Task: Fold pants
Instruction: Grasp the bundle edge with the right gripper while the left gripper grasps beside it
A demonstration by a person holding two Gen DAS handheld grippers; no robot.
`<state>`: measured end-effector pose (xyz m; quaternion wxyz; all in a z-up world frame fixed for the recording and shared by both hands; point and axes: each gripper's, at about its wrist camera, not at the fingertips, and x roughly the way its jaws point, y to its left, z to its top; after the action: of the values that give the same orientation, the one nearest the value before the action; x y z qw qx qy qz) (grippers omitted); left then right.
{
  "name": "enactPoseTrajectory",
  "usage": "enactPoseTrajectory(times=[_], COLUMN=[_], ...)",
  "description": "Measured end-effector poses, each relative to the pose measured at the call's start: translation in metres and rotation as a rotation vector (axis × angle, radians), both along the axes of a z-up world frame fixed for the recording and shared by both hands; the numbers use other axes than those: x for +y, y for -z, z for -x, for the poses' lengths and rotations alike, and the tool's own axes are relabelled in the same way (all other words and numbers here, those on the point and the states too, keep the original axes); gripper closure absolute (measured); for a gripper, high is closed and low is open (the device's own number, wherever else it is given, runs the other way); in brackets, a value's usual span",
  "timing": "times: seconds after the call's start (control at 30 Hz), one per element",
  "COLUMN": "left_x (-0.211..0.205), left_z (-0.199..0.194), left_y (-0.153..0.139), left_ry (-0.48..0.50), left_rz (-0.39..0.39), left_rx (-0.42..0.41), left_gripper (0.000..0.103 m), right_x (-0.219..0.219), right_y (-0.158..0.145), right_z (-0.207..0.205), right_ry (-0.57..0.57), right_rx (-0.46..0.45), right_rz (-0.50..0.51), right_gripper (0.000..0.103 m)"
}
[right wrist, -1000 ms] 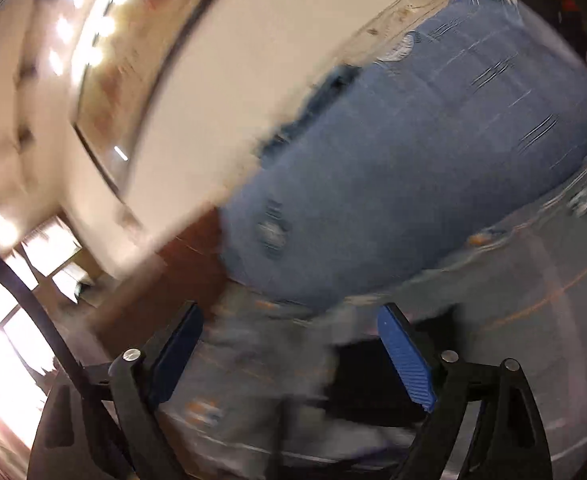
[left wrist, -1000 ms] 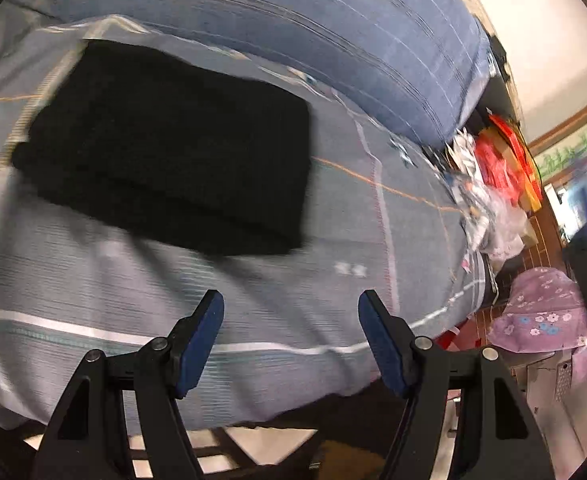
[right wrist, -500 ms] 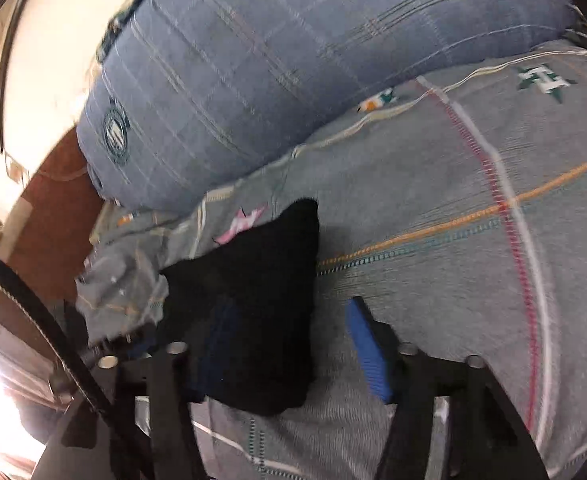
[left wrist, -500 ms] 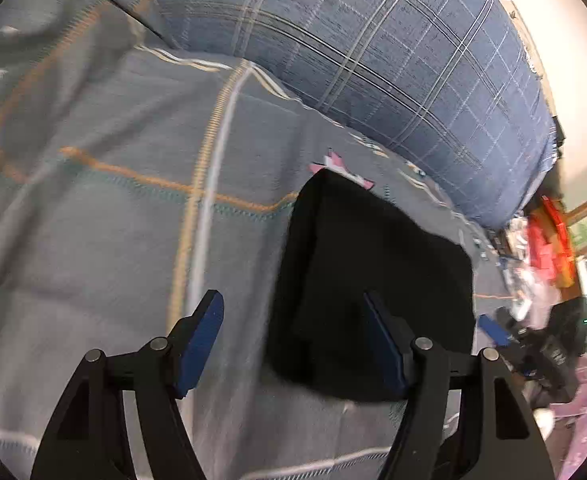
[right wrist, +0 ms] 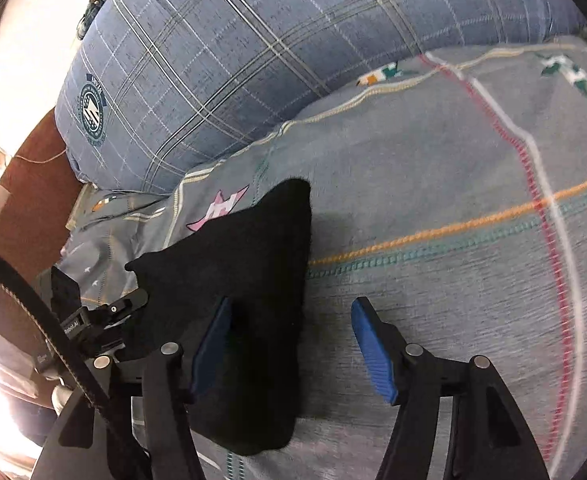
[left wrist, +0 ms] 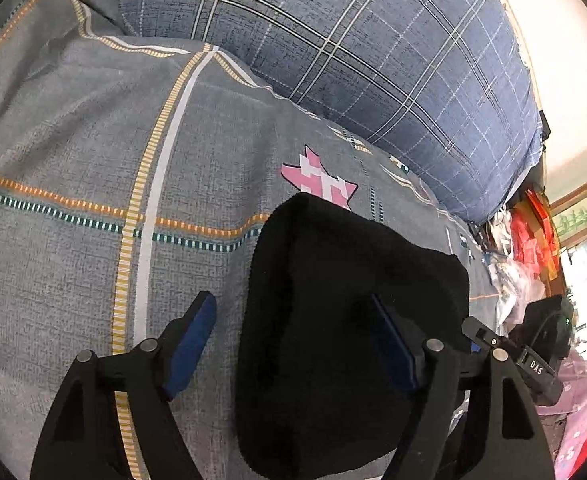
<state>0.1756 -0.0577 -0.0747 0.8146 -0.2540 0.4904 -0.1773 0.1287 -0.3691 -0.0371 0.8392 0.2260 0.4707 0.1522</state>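
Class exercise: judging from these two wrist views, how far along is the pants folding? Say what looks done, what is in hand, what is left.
Done: the black pants lie as a compact folded bundle on the grey bedspread.
In hand: nothing gripped; the left tongs and right tongs, jaws just widening, each straddle a side edge.
Left: perhaps a last fold or tidy; hard to say.

The left gripper (left wrist: 293, 344) and the right gripper (right wrist: 289, 344) are both angling downward, their jaws just having been opening.

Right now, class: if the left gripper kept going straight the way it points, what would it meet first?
Most likely the left edge of the folded black pants on the grey bedsheet; the open left gripper straddles that edge, though depth is uncertain.
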Motion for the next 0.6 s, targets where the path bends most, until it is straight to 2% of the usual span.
enactPoseTrajectory(times=[0.13, 0.2, 0.23, 0.27, 0.33, 0.43, 0.53, 0.6], left_x=[-0.018, -0.034, -0.040, -0.044, -0.043, -0.043, -0.053, -0.055], left_z=[0.010, 0.018, 0.020, 0.022, 0.022, 0.023, 0.028, 0.028], left_y=[-0.007, -0.012, -0.014, -0.014, -0.014, -0.020, -0.031, -0.034], left_ry=[0.051, 0.070, 0.077, 0.084, 0.093, 0.118, 0.138, 0.128], left_rz=[-0.005, -0.099, -0.139, -0.156, -0.118, -0.042, -0.043, -0.044], left_rx=[-0.032, -0.074, -0.085, -0.091, -0.081, -0.083, -0.128, -0.140], left_gripper=[0.027, 0.027, 0.027, 0.028, 0.029, 0.032, 0.032, 0.032], right_x=[0.012, 0.020, 0.023, 0.024, 0.022, 0.005, -0.018, -0.033], right_y=[0.008, 0.014, 0.016, 0.013, 0.004, -0.008, -0.014, -0.008], right_z=[-0.008, -0.013, -0.014, -0.013, -0.009, -0.002, 0.003, 0.004], right_ry=[-0.034, -0.053, -0.067, -0.071, -0.072, -0.035, 0.020, 0.067], right_rx=[0.012, 0.025, 0.025, 0.012, -0.018, -0.055, -0.084, -0.071], right_rz=[-0.039, -0.045, -0.057, -0.059, -0.085, -0.125, -0.131, -0.132], right_gripper=[0.035, 0.036, 0.051, 0.058, 0.072, 0.074, 0.074, 0.074])
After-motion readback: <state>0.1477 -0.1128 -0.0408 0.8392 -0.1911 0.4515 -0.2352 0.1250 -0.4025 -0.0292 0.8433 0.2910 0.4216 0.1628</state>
